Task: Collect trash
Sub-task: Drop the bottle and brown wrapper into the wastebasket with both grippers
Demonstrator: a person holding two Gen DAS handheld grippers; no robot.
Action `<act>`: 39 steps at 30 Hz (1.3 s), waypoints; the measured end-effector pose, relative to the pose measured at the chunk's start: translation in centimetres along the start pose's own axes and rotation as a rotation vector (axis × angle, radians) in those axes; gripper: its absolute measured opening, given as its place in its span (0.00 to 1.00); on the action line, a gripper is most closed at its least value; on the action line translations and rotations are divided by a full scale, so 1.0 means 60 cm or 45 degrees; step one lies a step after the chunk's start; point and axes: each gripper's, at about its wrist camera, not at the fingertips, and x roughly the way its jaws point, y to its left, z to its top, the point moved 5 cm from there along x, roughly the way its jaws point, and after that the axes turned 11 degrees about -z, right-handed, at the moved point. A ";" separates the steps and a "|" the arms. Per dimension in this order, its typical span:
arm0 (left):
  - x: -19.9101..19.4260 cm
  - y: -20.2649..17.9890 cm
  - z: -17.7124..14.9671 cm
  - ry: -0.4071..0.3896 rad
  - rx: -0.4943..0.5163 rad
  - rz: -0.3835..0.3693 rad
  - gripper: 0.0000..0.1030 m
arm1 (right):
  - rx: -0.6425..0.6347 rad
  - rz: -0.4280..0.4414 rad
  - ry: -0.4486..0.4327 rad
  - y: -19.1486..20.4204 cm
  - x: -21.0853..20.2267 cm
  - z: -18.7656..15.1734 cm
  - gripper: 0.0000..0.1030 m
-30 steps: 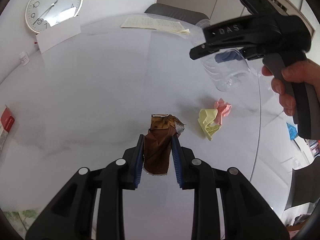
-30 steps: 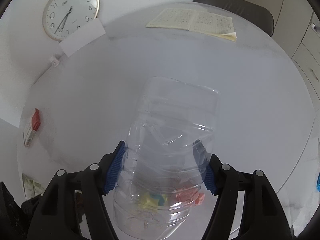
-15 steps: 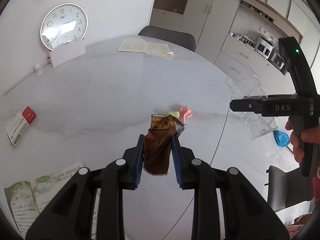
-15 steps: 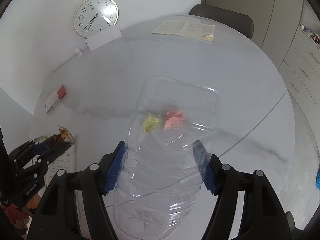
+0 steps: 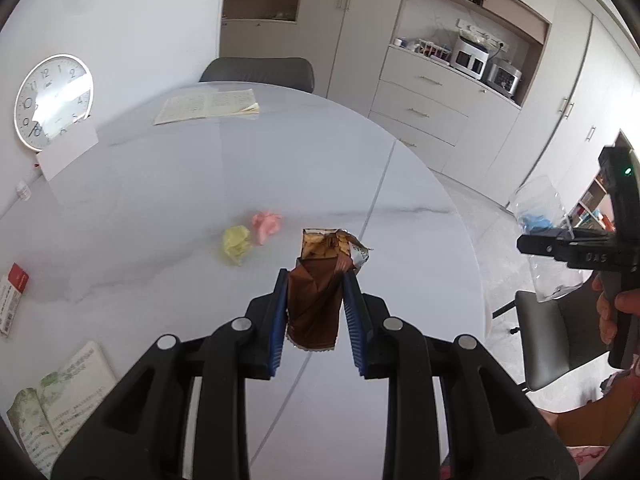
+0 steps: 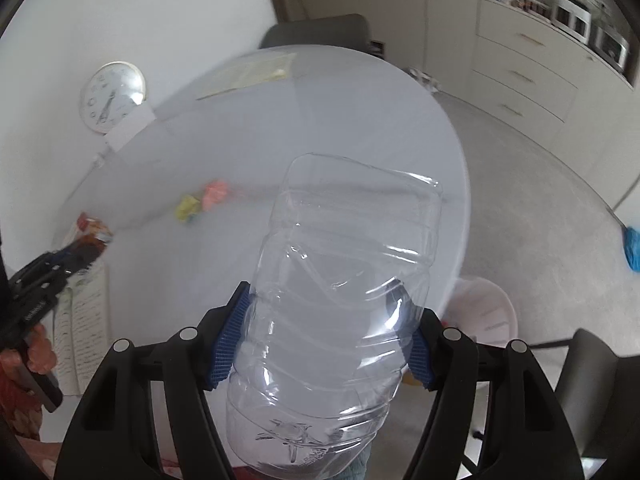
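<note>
So far two pieces are in hand: left tongs (image 5: pixel 316 300) grip a brown wrapper (image 5: pixel 316 304), right tongs (image 6: pixel 322 344) clamp a clear bottle (image 6: pixel 340 320). Two paper balls (image 5: pixel 252 234) remain on the desk (image 5: pixel 160 200); the pale tub (image 6: pixel 486 312) is perhaps the bin.

Readable marks were few: clock numerals and one gripper stamp.

The wall clock (image 5: pixel 54 102) carried black hour numerals, partly washed out by glare; 1, 2, 4, 9, 10 and 11 could be made out. The right gripper (image 5: pixel 576 256) body bore pale letters reading "DAS". Print on the open books and the small red-and-white box was too small to read.
</note>
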 end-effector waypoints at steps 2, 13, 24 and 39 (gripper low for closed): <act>0.024 -0.049 0.006 0.014 0.027 -0.024 0.26 | 0.062 -0.079 0.063 -0.083 0.042 -0.031 0.67; 0.185 -0.279 0.035 0.141 0.063 -0.027 0.26 | 0.067 -0.125 0.400 -0.311 0.395 -0.127 0.70; 0.345 -0.473 0.022 0.350 0.240 -0.128 0.26 | 0.105 -0.121 0.436 -0.426 0.389 -0.146 0.94; 0.647 -0.568 -0.094 0.846 0.300 -0.162 0.69 | 0.398 -0.109 0.234 -0.604 0.217 -0.109 0.98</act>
